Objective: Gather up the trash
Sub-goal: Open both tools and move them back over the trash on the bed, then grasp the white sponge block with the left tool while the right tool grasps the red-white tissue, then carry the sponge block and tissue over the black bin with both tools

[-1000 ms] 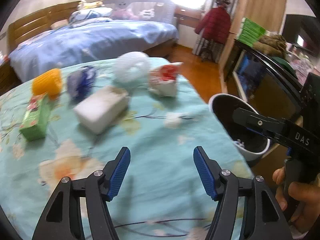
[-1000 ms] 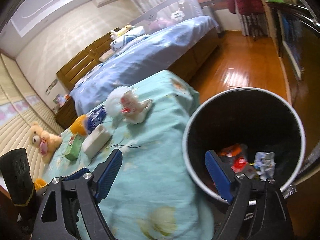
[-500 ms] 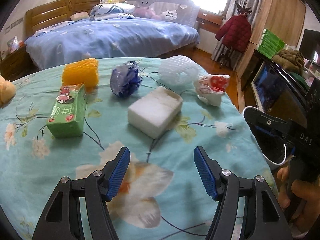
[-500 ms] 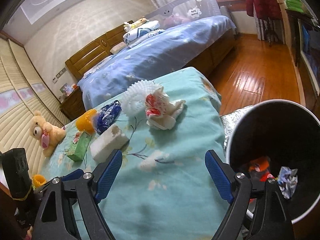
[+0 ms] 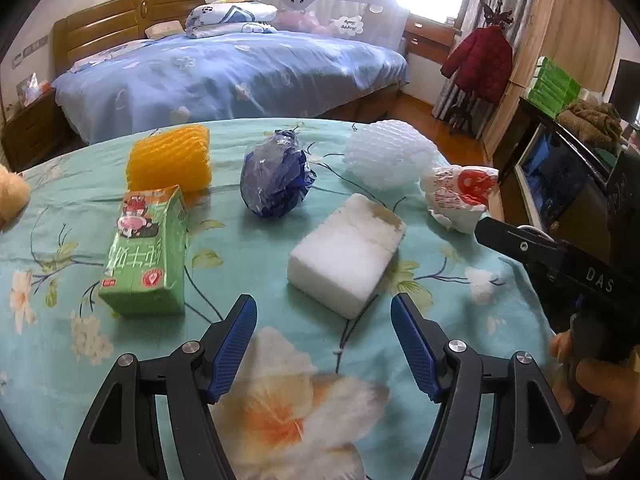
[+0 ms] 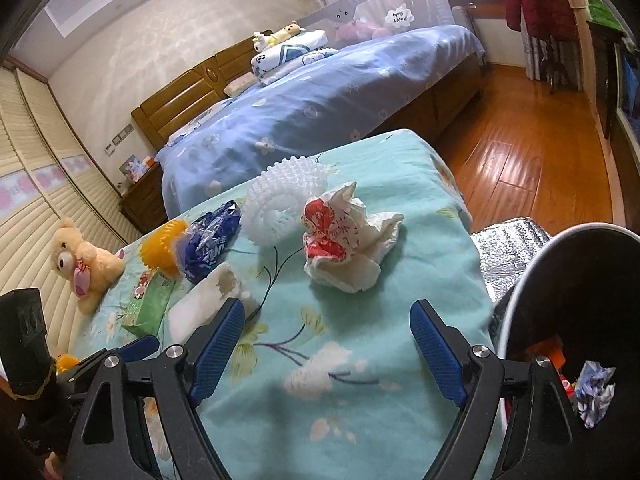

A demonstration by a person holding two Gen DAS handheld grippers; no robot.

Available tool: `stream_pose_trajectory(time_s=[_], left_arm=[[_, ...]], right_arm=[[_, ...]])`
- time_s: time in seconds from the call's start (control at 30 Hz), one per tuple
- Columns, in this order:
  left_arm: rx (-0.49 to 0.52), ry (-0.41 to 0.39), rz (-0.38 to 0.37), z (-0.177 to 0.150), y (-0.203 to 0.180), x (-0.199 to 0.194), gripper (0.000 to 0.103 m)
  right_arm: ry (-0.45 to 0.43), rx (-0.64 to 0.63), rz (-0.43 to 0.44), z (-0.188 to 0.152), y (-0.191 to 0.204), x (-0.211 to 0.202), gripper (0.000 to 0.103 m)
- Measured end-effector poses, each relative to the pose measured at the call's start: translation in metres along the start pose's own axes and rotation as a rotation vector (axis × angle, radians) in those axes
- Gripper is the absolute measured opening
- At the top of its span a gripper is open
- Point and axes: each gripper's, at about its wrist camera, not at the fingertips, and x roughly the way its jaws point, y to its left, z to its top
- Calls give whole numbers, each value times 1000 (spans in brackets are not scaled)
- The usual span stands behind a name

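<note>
Left gripper angled down, jaws just widened, nothing between; right gripper likewise tilted, gaping, empty.

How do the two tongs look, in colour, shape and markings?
Both left tongs and right tongs have black, angular arms with triangular cut-outs, silver round bolts and blue ribbed pads. In the left wrist view, the right tool's black body bears white letters "DAS".
</note>
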Motion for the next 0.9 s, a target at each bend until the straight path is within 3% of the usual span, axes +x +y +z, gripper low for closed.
stream_pose_trajectory(time_s=[0.37, 0.43, 0.47, 0.5, 0.53, 0.6, 0.7, 0.9], left_arm=[[11, 8, -9, 14, 0, 23, 69], [31, -1, -3, 15, -4, 25, 69], [41, -1, 2, 15, -6, 27, 69], [53, 1, 4, 14, -8, 29, 65], [64, 4, 1, 14, -10, 30, 54], [85, 9, -10, 13, -14, 32, 47], [112, -7, 7, 12, -18, 28, 43], [103, -16, -9, 4, -21, 17, 42]], right_arm=[[23, 14, -28, 15, -5, 28, 84], [21, 15, -36, 17, -5, 30, 77], [22, 12, -43, 17, -5, 31, 68], [23, 6, -54, 17, -4, 31, 54], [28, 1, -61, 18, -4, 32, 46], [26, 2, -57, 16, -5, 30, 37], [22, -1, -45, 13, -5, 22, 31], [1, 12, -14, 0, -5, -5, 30]])
